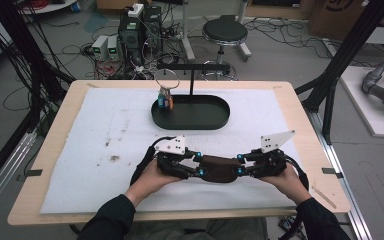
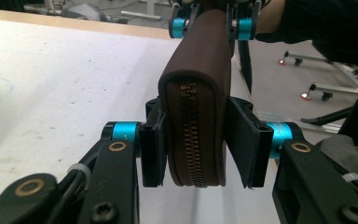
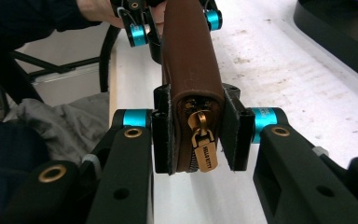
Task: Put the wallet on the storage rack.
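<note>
A brown leather zip wallet (image 1: 220, 169) hangs lengthwise between my two grippers, just above the white mat near the table's front edge. My left gripper (image 1: 197, 165) is shut on its left end. In the left gripper view both pads (image 2: 151, 149) press the wallet (image 2: 196, 93) with the brass zipper teeth facing the camera. My right gripper (image 1: 240, 164) is shut on the other end. Its view shows the wallet (image 3: 191, 60) clamped between the jaws, with a brass zip pull (image 3: 204, 149) hanging from that end.
A black oval tray (image 1: 215, 125) stands at the middle back of the white mat (image 1: 105, 150). It carries a T-shaped stand (image 1: 191, 75) and a metal ring with small coloured items (image 1: 166, 95). A stool (image 1: 225, 32) and cables lie beyond the table.
</note>
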Demonstrator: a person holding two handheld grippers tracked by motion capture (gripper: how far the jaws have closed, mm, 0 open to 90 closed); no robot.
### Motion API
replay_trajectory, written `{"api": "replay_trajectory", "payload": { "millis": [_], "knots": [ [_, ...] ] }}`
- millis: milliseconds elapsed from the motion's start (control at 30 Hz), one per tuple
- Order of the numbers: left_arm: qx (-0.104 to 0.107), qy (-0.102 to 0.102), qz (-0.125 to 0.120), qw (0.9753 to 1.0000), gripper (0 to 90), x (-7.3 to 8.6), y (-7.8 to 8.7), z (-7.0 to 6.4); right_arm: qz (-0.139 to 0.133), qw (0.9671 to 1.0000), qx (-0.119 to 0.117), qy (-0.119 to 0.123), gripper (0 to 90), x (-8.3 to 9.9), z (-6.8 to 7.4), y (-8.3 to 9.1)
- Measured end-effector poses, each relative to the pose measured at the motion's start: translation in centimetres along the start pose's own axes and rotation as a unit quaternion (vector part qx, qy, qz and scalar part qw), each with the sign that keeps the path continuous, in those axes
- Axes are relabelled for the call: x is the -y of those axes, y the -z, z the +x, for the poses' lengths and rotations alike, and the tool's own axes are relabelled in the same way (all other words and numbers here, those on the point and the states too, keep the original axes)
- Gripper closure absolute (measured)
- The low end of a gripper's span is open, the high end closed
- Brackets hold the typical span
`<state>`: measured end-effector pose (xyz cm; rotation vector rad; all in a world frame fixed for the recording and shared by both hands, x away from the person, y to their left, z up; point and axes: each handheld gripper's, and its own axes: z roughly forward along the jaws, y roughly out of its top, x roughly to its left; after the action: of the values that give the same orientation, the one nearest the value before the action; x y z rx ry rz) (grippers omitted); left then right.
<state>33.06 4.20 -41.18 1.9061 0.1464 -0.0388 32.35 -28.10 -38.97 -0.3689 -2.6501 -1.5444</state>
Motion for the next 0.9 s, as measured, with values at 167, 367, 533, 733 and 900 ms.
{"api": "replay_trajectory", "payload": {
  "millis": [167,367,533,733,900],
  "knots": [
    [0.004,-0.002,-0.012,0.9999,63.8,-0.2,0.3,-0.1,-0.003,1.0000,-0.004,-0.001,69.0,-0.2,0.0,0.1],
    [0.003,-0.007,-0.034,0.9994,66.7,-0.4,0.7,0.0,-0.016,0.9997,0.000,-0.017,61.7,-0.3,-0.2,0.3],
    [0.003,0.011,-0.083,0.9965,67.0,-0.4,1.5,0.3,-0.049,0.9980,0.004,-0.040,54.5,-0.1,-0.6,0.8],
    [0.004,0.008,-0.089,0.9960,66.9,-0.5,1.5,0.2,-0.078,0.9958,-0.007,-0.047,61.7,-0.2,-0.5,0.7],
    [0.000,0.016,-0.088,0.9960,64.4,-0.6,1.6,0.1,-0.082,0.9963,0.001,-0.028,69.5,-0.3,-0.2,0.8]
  ]
}}
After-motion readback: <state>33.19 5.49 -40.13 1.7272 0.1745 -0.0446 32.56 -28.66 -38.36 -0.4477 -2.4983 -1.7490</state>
